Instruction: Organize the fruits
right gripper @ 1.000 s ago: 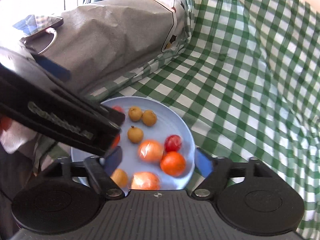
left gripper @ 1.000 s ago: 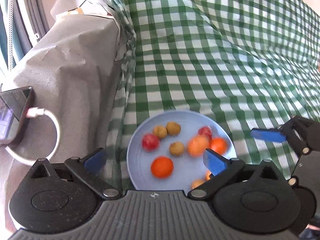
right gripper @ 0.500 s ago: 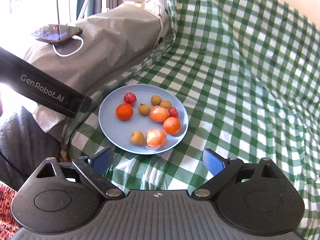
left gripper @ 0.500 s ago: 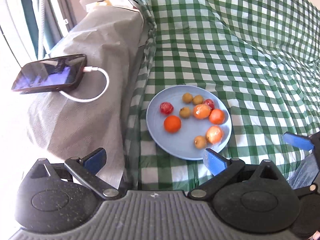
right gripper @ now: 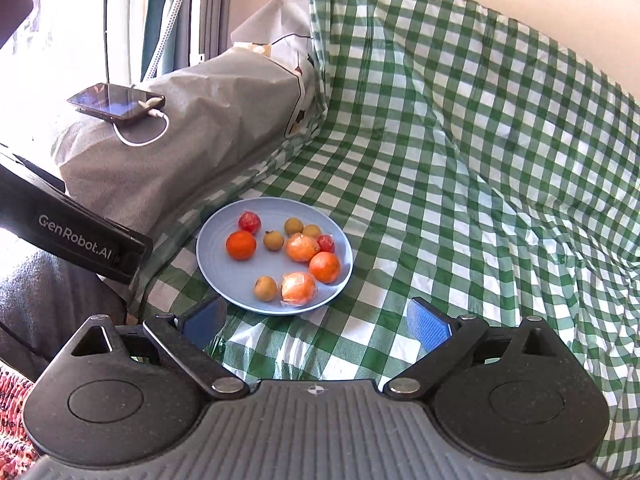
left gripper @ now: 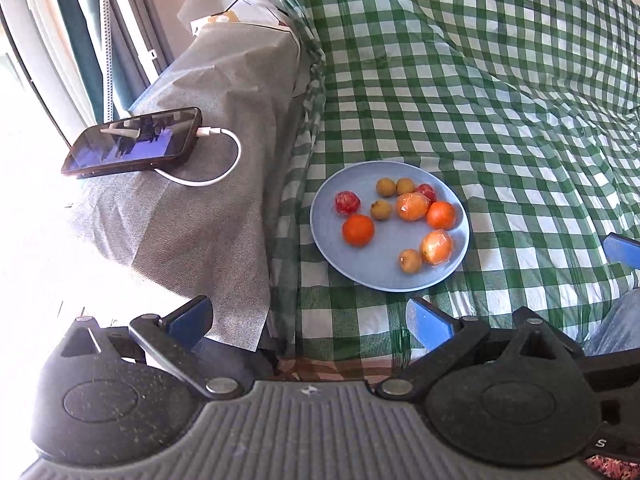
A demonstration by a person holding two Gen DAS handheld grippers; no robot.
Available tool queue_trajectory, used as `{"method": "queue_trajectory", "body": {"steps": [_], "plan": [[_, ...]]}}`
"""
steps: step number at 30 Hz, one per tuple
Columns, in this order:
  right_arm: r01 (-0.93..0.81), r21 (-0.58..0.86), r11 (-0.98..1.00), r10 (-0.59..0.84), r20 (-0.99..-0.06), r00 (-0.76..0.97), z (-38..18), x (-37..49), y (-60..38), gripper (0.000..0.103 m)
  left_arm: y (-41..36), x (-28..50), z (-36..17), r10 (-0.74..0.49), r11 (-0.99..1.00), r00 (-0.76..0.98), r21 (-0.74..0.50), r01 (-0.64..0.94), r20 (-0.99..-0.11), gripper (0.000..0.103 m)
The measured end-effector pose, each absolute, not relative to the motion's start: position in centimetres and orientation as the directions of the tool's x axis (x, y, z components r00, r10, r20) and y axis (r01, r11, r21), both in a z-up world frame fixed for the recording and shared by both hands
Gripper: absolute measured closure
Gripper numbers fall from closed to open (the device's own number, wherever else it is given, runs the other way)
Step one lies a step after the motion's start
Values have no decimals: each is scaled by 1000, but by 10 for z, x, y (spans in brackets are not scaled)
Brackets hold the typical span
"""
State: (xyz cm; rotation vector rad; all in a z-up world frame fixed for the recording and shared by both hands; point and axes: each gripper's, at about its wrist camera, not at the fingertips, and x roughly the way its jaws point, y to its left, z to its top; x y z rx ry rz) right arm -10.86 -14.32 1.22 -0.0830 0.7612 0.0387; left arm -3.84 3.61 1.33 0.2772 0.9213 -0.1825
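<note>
A light blue plate (left gripper: 384,270) (right gripper: 224,276) lies on the green checked cloth and holds several small fruits: oranges (left gripper: 358,230) (right gripper: 241,245), red fruits (left gripper: 347,203) (right gripper: 249,221), brown longans (left gripper: 409,260) (right gripper: 265,289) and plastic-wrapped orange fruits (left gripper: 436,247) (right gripper: 298,288). My left gripper (left gripper: 308,320) is open and empty, near of the plate and to its left. My right gripper (right gripper: 316,320) is open and empty, just near of the plate. The left gripper's body (right gripper: 80,236) shows at the left of the right wrist view.
A grey covered armrest (left gripper: 192,208) (right gripper: 192,128) rises left of the plate, with a phone (left gripper: 132,142) (right gripper: 116,106) and white charging cable (left gripper: 216,168) on top. The green checked cloth (left gripper: 480,100) (right gripper: 480,160) covers the seat and backrest. Window frames stand far left.
Both grippers have pulled back and up from the plate, which now looks smaller and farther. The fruits have not moved. Both grippers stay open.
</note>
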Motion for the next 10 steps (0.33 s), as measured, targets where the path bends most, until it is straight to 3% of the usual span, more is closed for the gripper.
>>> {"method": "queue_trajectory", "body": {"steps": [10], "plan": [[-62, -57, 996, 6, -681, 732, 15, -112, -144, 6, 34, -43, 17, -34, 944, 617, 177, 278, -786, 0]]}}
